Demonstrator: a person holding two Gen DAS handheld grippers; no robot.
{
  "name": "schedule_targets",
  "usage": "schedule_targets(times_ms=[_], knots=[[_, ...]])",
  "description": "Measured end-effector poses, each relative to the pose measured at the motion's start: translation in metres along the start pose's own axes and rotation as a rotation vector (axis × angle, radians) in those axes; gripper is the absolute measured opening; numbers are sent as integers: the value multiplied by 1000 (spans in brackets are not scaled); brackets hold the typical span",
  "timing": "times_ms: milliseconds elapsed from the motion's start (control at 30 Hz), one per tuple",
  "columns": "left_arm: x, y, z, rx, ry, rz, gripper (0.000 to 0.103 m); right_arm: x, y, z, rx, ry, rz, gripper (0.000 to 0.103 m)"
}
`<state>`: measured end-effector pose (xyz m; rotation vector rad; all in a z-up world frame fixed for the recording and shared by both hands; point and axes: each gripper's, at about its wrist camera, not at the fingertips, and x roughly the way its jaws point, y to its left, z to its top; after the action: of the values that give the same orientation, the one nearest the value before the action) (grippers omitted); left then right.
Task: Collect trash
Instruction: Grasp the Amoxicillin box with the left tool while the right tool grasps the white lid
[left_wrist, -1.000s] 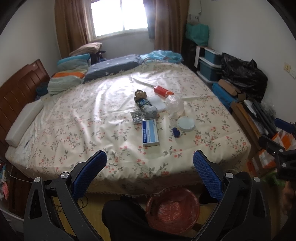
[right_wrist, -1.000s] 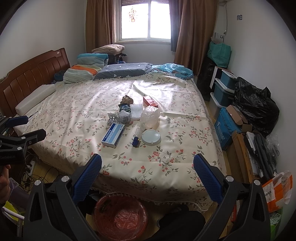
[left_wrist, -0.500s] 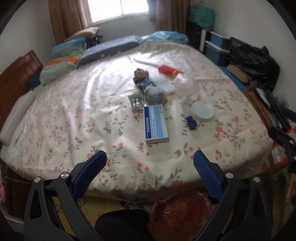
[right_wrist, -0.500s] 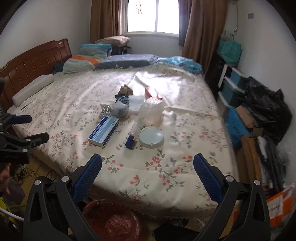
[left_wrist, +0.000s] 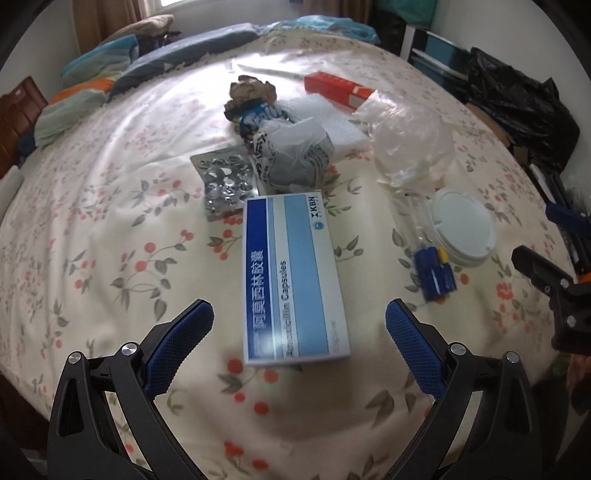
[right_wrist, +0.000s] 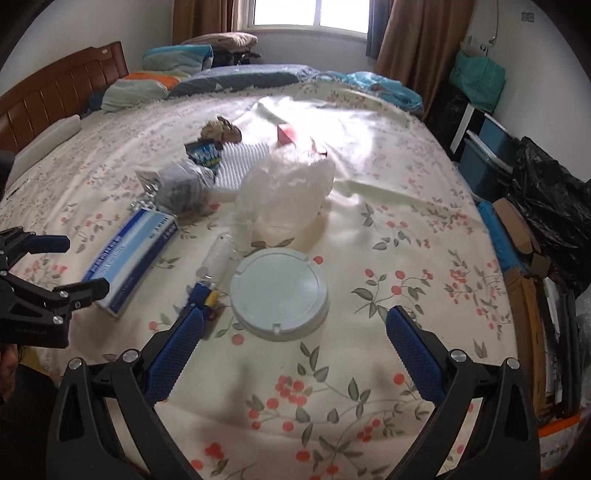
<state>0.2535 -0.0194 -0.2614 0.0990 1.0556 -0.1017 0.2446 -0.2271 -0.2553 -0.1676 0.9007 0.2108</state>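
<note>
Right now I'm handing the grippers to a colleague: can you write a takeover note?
Left gripper: open, empty, lined up over the blue-and-white capsule box.
Right gripper: open, empty, just short of the round white lid.
On the bed: blister pack, crumpled clear plastic bag, red box, snack wrapper, small blue item.
Done: nothing picked up.
Left: everything.

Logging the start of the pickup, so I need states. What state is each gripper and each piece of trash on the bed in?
left gripper: open, empty, near the box
right gripper: open, empty, near the lid
medicine box: closed, lying flat
blister pack: lying flat, mostly emptied
round white lid: lying flat
clear plastic bag: crumpled
</note>
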Motion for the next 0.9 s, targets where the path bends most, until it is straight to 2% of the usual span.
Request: schedule_targets(times_ms=[200, 300, 333, 467, 900], knots=[[34, 3, 8, 10, 26, 22, 97, 25, -4, -8, 4, 35, 10, 98], [48, 10, 12, -4, 39, 17, 92, 35, -3, -10, 5, 50, 20, 98], [49, 11, 11, -6, 42, 16, 89, 39, -2, -10, 3, 54, 22, 98], [52, 18, 10, -21, 39, 5, 88, 54, 2, -7, -10, 63, 28, 98], [59, 22, 18, -11, 31, -11, 91, 89, 11, 14, -33, 81, 39, 97]])
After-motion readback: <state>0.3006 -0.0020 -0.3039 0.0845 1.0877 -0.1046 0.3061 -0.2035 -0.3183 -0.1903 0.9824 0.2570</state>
